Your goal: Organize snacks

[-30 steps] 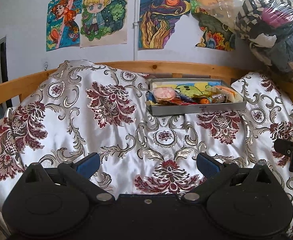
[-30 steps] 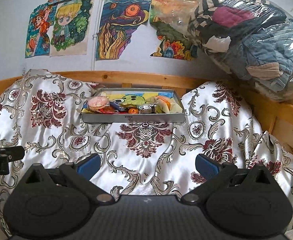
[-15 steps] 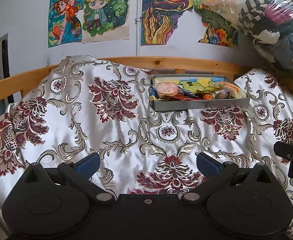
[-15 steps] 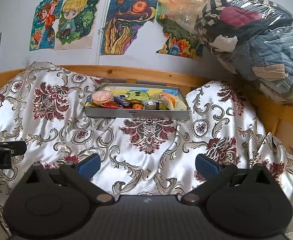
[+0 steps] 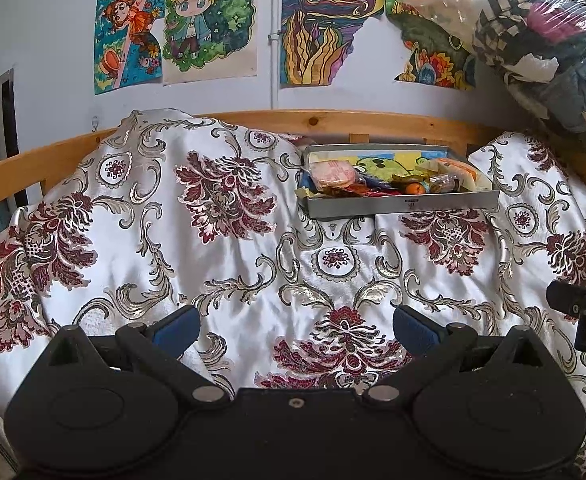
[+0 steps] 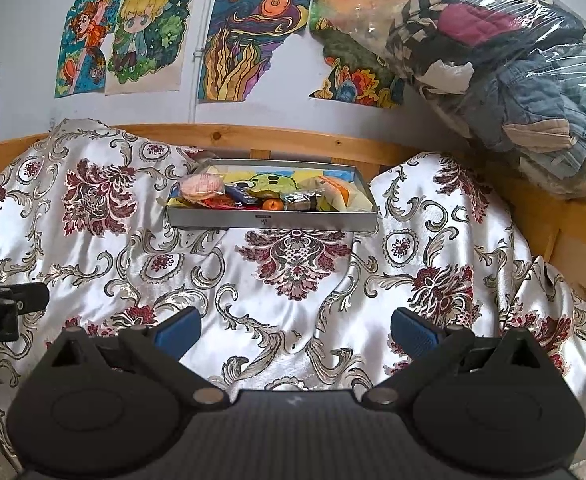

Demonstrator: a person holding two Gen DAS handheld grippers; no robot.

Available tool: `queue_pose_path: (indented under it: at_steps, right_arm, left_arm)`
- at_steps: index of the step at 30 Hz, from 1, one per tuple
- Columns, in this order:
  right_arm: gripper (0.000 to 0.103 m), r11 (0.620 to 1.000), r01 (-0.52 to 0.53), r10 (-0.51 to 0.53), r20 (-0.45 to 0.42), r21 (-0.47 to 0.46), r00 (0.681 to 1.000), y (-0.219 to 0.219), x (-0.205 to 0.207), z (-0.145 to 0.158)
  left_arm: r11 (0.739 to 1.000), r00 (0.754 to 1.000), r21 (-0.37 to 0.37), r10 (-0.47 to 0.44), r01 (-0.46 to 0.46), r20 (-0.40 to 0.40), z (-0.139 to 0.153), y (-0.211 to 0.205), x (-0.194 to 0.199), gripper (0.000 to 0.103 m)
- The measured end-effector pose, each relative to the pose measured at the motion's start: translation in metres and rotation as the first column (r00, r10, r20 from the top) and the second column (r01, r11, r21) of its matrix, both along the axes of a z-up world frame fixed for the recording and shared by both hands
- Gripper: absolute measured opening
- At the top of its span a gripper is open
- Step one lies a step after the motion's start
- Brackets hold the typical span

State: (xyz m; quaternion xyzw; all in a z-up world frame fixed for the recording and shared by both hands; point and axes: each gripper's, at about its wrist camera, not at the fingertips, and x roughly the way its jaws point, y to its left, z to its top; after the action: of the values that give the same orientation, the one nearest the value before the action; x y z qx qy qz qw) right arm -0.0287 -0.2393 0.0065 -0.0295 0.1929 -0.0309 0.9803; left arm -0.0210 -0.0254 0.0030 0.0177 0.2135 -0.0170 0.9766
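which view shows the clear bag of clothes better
The right wrist view: the clear plastic bag of folded clothes sits nearly whole above the wooden bed rail. The left wrist view catches only its left part, cut off at the edge.

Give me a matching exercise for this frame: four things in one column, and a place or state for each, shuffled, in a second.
Things
1. grey tray
2. small orange fruit
3. bag of clothes
4. left gripper

Places or states
A. open, holding nothing, over the patterned bedspread
B. piled at the upper right, against the wall
C. resting on the bedspread by the wooden rail
D. among the snack packets, near the tray's front wall

Pairs: 1-C, 2-D, 3-B, 4-A
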Motion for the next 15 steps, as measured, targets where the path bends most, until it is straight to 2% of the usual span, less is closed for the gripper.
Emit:
queue_pose_path:
  at_steps: [15]
  right_arm:
    - [0.103, 1.0, 0.001, -0.001, -0.005, 0.002, 1.0, -0.0008, 0.0003, -0.0009]
  left_arm:
    - [1.0, 1.0, 0.006, 0.004, -0.004, -0.013, -0.0014, 0.0003, 0.0012, 0.102]
